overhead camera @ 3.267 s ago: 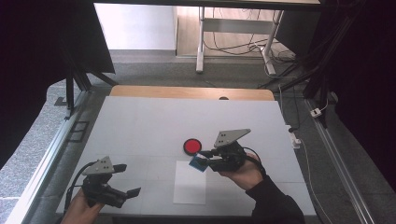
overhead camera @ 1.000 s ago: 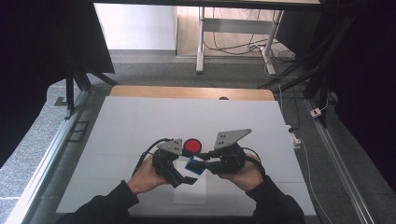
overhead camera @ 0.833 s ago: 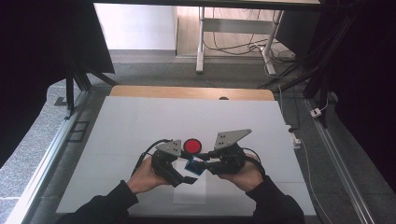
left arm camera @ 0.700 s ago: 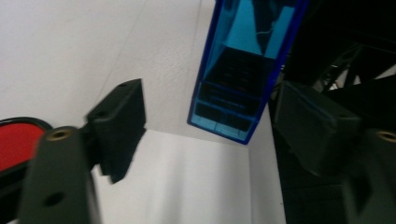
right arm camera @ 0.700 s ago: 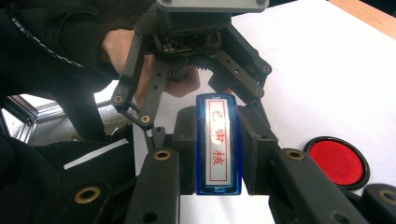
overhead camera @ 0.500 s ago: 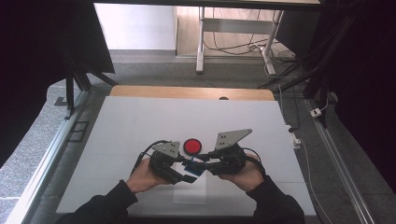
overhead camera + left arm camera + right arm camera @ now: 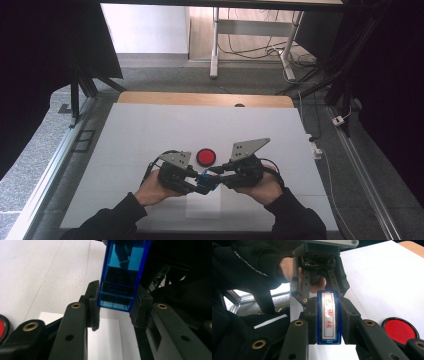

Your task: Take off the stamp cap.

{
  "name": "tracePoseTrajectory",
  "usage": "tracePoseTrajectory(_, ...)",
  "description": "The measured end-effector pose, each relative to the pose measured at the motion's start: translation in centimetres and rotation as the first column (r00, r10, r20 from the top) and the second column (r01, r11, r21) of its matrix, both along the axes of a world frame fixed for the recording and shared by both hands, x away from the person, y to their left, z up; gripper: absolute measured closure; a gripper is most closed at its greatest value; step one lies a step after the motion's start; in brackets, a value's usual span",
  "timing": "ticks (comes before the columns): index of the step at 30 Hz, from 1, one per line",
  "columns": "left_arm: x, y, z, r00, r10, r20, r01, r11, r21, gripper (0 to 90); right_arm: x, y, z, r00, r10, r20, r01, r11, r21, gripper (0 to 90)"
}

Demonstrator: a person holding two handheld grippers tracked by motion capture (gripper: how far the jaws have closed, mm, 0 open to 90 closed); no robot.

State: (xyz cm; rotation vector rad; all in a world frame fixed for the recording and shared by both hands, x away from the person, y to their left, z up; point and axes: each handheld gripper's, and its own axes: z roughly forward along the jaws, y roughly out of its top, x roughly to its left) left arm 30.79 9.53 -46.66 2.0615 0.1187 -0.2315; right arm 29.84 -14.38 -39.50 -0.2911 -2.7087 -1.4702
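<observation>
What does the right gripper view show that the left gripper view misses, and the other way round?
Right gripper view: the white label with red characters on the blue case, and beyond it the left claw and a hand. Left gripper view: the case's see-through inside, with dark ribbed parts. Both: the case between black pads, the red disc and the white table. The left claw's jaws have just been closing, with the case between them; the right claw grips its other end.
</observation>
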Motion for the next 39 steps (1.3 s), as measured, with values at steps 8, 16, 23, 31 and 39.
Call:
tracePoseTrajectory(8, 0.0, 0.1, 0.1, 0.9992, -0.04, -0.005, 0.04, 0.9989, -0.022, 69.2, 0.2, -0.2, 0.1, 0.9989, 0.038, -0.028, -0.037, 0.9986, 0.037, 70.9)
tracePoseTrajectory(16, 0.1, 0.2, 0.0, 0.9985, -0.04, -0.039, 0.039, 0.9991, -0.015, 69.5, 0.1, -0.1, 0.0, 0.9991, 0.041, -0.015, -0.04, 0.9989, 0.024, 71.3)
tracePoseTrajectory(23, -0.5, 0.3, 0.5, 0.9976, -0.062, 0.03, 0.063, 0.9978, -0.019, 69.7, 0.6, -0.4, -0.2, 0.9938, 0.067, -0.089, -0.06, 0.9949, 0.081, 71.3)
tracePoseTrajectory(31, -0.4, 0.4, 0.5, 0.9982, -0.057, 0.016, 0.058, 0.9982, -0.016, 69.7, 0.5, -0.4, -0.1, 0.9959, 0.061, -0.067, -0.056, 0.9958, 0.072, 71.4)
tracePoseTrajectory(39, -0.2, 1.0, 0.2, 0.9994, -0.034, 0.003, 0.034, 0.9994, 0.009, 69.6, 1.1, -1.4, 0.2, 0.9955, 0.039, -0.087, -0.027, 0.9914, 0.128, 71.3)
